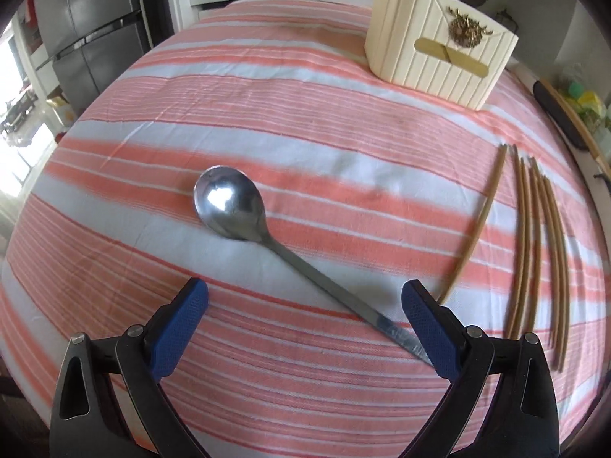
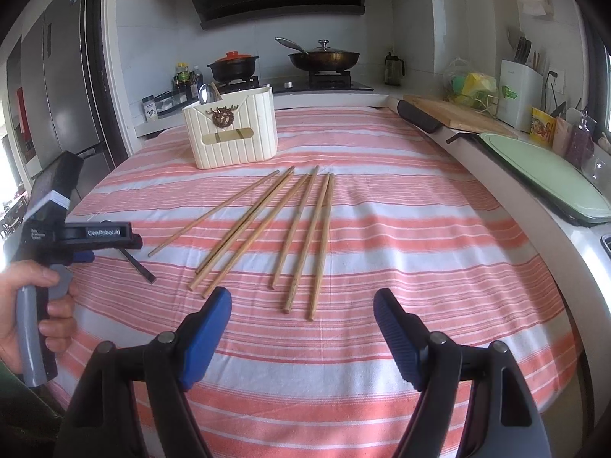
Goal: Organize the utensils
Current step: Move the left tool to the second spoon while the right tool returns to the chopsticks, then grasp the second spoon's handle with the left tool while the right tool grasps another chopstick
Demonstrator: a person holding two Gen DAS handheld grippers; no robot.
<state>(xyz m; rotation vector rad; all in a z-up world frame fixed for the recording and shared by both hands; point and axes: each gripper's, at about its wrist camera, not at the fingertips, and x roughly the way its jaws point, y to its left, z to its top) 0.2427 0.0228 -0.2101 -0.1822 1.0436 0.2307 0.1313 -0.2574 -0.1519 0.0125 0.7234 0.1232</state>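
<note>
The left tool (image 1: 304, 297) hangs low over the striped cloth (image 1: 305, 122) with its blue pads (image 1: 179, 328) spread wide apart and nothing clamped. The flat end of the steel spoon (image 1: 244, 217) runs in under the right-hand pad; whether they touch cannot be told. The spoon lies bowl-up on the cloth, its handle slanting back toward the tool and its bowl on the far side. Seen from the right wrist view, a hand (image 2: 23, 305) grips this left tool by its grey handle.

The right tool (image 2: 302, 305) also stands apart and empty, just short of the near tips of the wooden chopsticks (image 2: 305, 229). These lie loose on the worktop in a fan, seven of them, all flat, to the right of the spoon and well apart from it.

Beyond both spoon and chopsticks, at the far edge of the cloth, stands the cream utensil holder (image 2: 233, 133), upright, with a brass ornament on its front. Another spoon (image 2: 208, 93) pokes up from its left side, bowl uppermost.

Behind the holder, a lidded wok (image 2: 324, 57) and a red-lidded pot (image 2: 233, 65) sit on the stove.
</note>
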